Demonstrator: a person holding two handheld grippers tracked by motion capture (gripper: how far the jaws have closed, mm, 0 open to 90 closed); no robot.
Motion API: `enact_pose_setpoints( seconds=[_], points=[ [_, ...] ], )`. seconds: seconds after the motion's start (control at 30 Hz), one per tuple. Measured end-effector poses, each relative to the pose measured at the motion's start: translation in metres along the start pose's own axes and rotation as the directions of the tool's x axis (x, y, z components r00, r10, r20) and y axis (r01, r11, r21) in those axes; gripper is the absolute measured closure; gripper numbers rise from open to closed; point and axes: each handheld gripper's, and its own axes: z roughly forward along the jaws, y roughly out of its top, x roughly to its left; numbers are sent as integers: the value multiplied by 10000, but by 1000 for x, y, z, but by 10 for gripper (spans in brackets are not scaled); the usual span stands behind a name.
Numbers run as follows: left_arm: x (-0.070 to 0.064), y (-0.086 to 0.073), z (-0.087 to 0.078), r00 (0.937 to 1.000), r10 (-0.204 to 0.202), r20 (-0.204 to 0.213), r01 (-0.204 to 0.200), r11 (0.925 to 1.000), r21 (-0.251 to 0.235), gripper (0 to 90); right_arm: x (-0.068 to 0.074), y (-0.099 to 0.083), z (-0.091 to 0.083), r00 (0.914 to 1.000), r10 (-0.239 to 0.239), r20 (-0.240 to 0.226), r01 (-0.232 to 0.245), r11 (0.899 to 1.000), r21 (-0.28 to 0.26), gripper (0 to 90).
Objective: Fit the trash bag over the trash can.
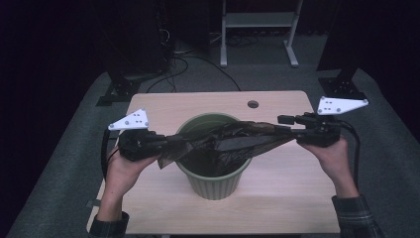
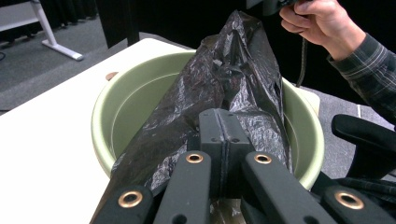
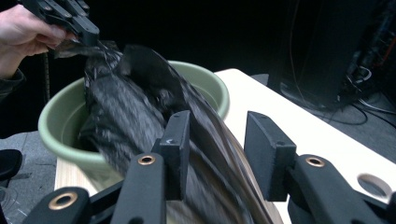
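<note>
At centre frame we stretched one crinkly black plastic bag (image 1: pixel 233 141) over one round ribbed green bin (image 1: pixel 214 184), left gripper (image 2: pixel 219 140) clamped on it, right gripper (image 3: pixel 219 144) spread around it.

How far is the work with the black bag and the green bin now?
Done: the black bag is off the table and stretched above the green bin, with part of it hanging inside. In hand: the left gripper is shut on one end of the bag; the right gripper stands open with the bag lying between its jaws. Left: probably opening the bag and folding its edge over the bin's rim, which is still bare.
</note>
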Motion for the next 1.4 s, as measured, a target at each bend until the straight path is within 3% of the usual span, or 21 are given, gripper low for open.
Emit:
enact_pose_setpoints(
  seconds=[0.13,0.17,0.2,0.27,0.33,0.37,0.5,0.8,1.0,1.13,1.27,1.4],
  points=[
    [2,-1,1,9999,-124,-6,124,9999,-114,900,1,8,20,9998,-90,-166,92,9999,106,645],
    [3,-1,1,9998,-173,-26,173,9997,-163,900,0,10,28,9995,-117,-284,126,9994,314,754],
    [5,-1,0,9998,-201,-66,200,9996,-206,900,0,10,28,9995,-117,-284,126,9994,314,754],
    [8,-2,-1,9993,-341,-155,335,9989,-326,900,2,9,34,9987,-160,-491,181,9989,437,861],
    [12,-2,-2,9986,-461,-263,450,9980,-442,900,6,7,34,9975,-248,-661,275,9988,404,897],
    [14,-2,-3,9979,-531,-382,512,9975,-490,900,12,5,31,9953,-275,-926,306,9990,324,898],
    [23,-2,-5,9941,-786,-751,736,9950,-682,900,23,-1,24,9918,-372,-1223,410,9987,287,899],
    [40,-12,-3,9821,-1342,-1323,1265,9898,-650,900,44,-37,9,9817,-172,-1897,322,9966,762,899],
    [51,-22,-6,9648,-1535,-2137,1485,9881,-396,900,47,-60,8,9808,113,-1947,170,9896,1431,900],
    [53,-27,-7,9678,-1659,-1893,1587,9859,-527,900,45,-72,7,9813,301,-1904,29,9853,1707,898],
    [50,-25,-3,9744,-1508,-1668,1441,9882,-518,900,45,-61,-2,9822,157,-1872,51,9939,1103,812],
    [49,-23,-2,9756,-1483,-1622,1416,9885,-523,900,46,-44,-7,9850,-156,-1719,277,9973,679,773]
  ],
)
